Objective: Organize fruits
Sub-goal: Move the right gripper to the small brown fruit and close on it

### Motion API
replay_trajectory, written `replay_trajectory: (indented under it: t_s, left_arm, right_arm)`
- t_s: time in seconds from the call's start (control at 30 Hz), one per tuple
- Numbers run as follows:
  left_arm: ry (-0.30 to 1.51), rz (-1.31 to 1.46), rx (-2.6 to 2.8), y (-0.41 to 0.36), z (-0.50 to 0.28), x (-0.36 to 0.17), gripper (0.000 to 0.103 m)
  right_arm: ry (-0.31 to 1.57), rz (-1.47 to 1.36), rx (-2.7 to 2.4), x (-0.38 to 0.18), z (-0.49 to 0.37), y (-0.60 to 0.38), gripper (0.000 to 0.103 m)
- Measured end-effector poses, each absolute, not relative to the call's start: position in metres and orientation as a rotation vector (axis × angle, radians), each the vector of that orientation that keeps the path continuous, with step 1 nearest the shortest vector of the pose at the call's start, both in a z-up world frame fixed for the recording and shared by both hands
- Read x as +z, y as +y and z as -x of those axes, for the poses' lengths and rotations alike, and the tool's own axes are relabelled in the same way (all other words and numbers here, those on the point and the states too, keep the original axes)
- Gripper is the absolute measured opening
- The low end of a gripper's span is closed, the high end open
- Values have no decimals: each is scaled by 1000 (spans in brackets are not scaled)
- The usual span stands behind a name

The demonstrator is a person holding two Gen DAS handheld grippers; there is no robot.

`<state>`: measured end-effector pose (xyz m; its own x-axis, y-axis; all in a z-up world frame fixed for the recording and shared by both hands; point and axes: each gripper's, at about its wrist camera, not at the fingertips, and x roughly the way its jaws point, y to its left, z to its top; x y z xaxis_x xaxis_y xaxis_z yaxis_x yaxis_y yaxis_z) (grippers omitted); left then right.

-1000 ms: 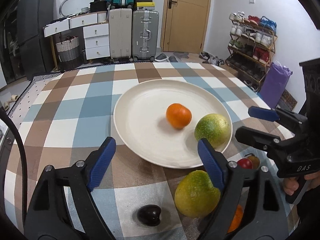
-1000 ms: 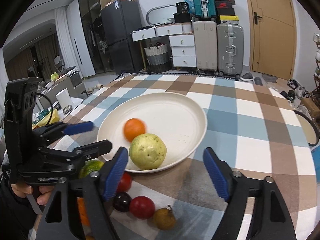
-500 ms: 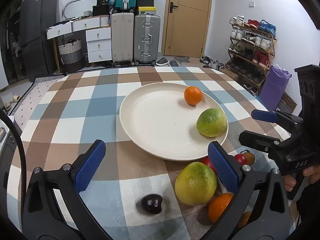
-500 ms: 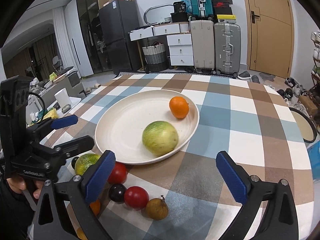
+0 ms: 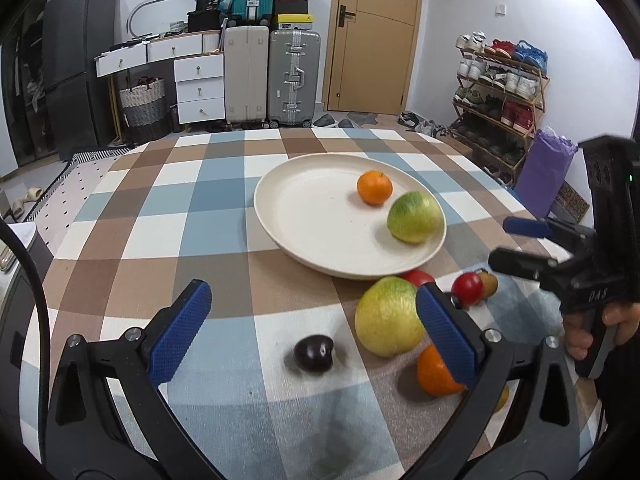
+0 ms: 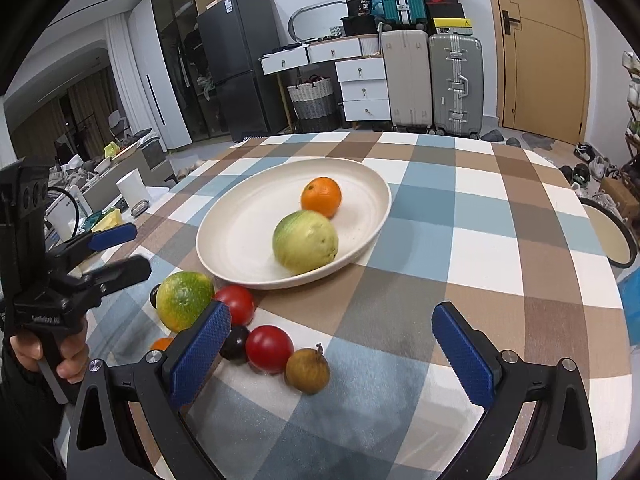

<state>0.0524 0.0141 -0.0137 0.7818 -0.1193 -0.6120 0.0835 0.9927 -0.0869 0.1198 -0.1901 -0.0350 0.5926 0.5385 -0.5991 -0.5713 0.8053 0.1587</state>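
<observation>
A cream plate [image 5: 316, 216] [image 6: 240, 236] on the checked tablecloth holds an orange [image 5: 374, 187] [image 6: 321, 196] and a green-yellow fruit [image 5: 414, 217] [image 6: 305, 241]. In front of the plate lie a second green-yellow fruit [image 5: 387, 322] [image 6: 184, 294], a dark plum [image 5: 314, 353], red fruits [image 5: 466, 288] [image 6: 269, 348], another orange [image 5: 434, 372] and a brown fruit [image 6: 307, 370]. My left gripper [image 5: 316, 336] is open and empty above the plum. My right gripper [image 6: 332, 344] is open and empty above the red and brown fruits.
The table edge runs behind the plate. Suitcases [image 5: 272, 76], white drawers [image 5: 198, 84] and a door stand at the back wall. A shoe rack [image 5: 500, 92] stands on the right. A dark fridge [image 6: 236, 64] stands at the left.
Both grippers have pulled back from the plate toward the loose fruits. The orange has rolled across the plate to its far side and now rests beside the green-yellow fruit.
</observation>
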Motion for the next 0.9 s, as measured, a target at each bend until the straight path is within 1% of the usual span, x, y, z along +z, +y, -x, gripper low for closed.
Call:
replay_trajectory:
  t_s: [0.1,0.3,0.57,0.67,0.9]
  left_arm:
    - [668,44,-120,13,-45,-17,102]
    - [708,73,-132,15,-45,-24,102]
    - [766,88,-132,19,-49,-32,102]
    - [775,78,-124,17,-50,-33,102]
    - [780,50,-123,12,-52,-32,102]
  right_arm:
    - [678,32,658,-34,-119,-192,103]
    - [676,78,687,-33,-114,-186,103]
    - [733,138,717,-37,-116,-189,103]
    - [716,132,715,-35,-114,-191,103]
    - [758,188,727,-43,-113,-183,102]
